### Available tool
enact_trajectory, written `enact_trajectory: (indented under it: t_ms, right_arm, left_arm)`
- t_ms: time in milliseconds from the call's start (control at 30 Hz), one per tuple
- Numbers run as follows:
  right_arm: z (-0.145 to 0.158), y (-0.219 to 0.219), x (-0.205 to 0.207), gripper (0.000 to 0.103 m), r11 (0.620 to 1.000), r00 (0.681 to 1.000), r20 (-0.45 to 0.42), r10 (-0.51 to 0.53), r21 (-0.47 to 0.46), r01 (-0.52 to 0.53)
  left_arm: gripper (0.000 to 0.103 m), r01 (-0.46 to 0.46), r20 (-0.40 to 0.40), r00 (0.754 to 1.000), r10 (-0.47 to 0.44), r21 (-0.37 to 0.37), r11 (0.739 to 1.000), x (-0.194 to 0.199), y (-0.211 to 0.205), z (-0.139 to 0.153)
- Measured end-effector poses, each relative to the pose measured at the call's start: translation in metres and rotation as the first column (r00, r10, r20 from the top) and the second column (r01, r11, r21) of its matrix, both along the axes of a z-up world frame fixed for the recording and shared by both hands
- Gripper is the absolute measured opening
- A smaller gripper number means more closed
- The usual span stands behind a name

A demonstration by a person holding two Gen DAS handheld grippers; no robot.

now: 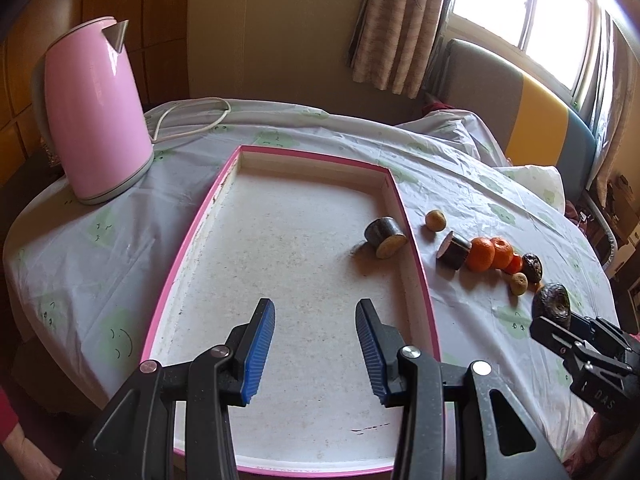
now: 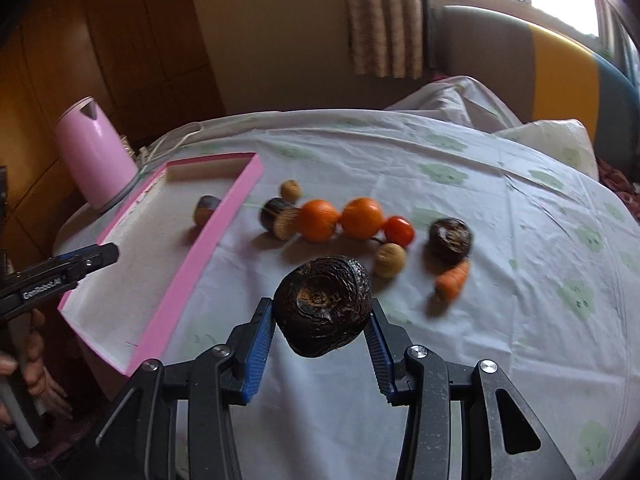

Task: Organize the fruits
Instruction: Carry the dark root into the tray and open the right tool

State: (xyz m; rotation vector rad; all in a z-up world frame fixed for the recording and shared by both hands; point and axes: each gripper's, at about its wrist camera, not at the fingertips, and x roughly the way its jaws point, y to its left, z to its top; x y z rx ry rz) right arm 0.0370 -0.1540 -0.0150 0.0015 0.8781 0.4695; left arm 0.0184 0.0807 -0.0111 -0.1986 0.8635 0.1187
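We see the right gripper (image 2: 322, 326) clamped on a dark wrinkled fruit (image 2: 322, 306), lifted clear of the tablecloth (image 2: 500, 200) just in front of the other produce: two oranges (image 2: 318, 220), a tomato (image 2: 400, 230), a small carrot (image 2: 452, 278) and a second dark fruit (image 2: 450, 240). Our left gripper (image 1: 315, 346) hovers over the pink-rimmed tray (image 1: 192, 240), its blue pads apart with nothing between them. One dark cut piece (image 1: 385, 237) lies inside the tray by its right wall; a similar piece (image 1: 454, 250), somewhat blurred in the right view, seems to rest just outside.
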Motion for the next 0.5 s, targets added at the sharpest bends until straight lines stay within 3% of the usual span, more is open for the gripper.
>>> enact_trajectory:
  t_ms: [267, 500]
  right_arm:
    - [0.012, 0.079, 0.006, 0.045, 0.977, 0.978, -0.012, 0.209, 0.04, -0.209]
    - [-0.002, 0.136, 0.015, 0.046, 0.951, 0.95, -0.057, 0.308, -0.016, -0.309]
  left_arm:
    - [0.043, -0.08, 0.005, 0.997, 0.08, -0.021, 0.997, -0.006, 0.032, 0.0]
    - [0.043, -0.122, 0.001, 0.993, 0.122, -0.024, 0.992, -0.01, 0.049, -0.003]
